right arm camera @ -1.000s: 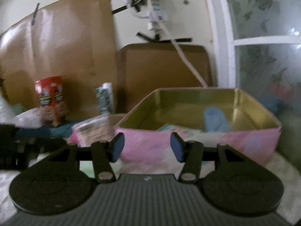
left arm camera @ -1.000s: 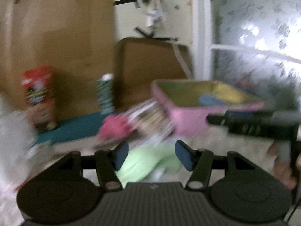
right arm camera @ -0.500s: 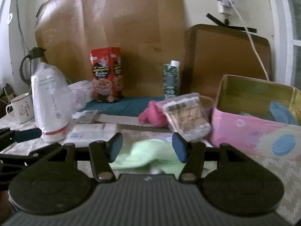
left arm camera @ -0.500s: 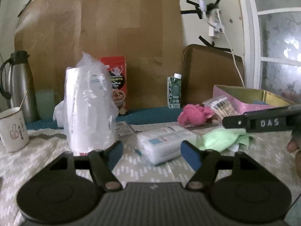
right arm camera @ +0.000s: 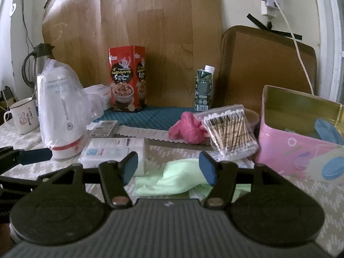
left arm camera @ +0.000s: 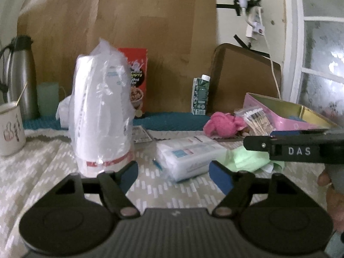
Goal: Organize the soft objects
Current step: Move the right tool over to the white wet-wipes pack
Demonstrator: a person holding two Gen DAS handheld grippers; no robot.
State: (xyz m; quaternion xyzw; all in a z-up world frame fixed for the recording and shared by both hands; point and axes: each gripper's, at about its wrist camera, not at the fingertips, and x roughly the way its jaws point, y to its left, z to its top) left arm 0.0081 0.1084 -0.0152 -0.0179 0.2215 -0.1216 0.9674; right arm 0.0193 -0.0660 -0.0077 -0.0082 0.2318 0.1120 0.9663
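Observation:
My left gripper (left arm camera: 173,174) is open and empty, low over the table just short of a white tissue pack (left arm camera: 189,154). My right gripper (right arm camera: 168,169) is open and empty, just above a light green cloth (right arm camera: 174,179). The cloth also shows in the left wrist view (left arm camera: 249,158). A pink fluffy cloth (right arm camera: 186,129) lies behind it, beside a bag of cotton swabs (right arm camera: 231,132). The tissue pack also shows in the right wrist view (right arm camera: 114,150). A pink tin box (right arm camera: 301,137) with blue items inside stands at the right.
A tall bagged stack of white cups (left arm camera: 102,120) stands at the left. A mug (left arm camera: 10,129), a steel flask (left arm camera: 20,75), a red snack box (right arm camera: 126,79) and a green carton (right arm camera: 204,90) line the back. Cardboard covers the wall.
Both grippers have swung left and pulled back from the pink tin. The left now faces the tissue pack, the right the green cloth. Both jaws stayed open.

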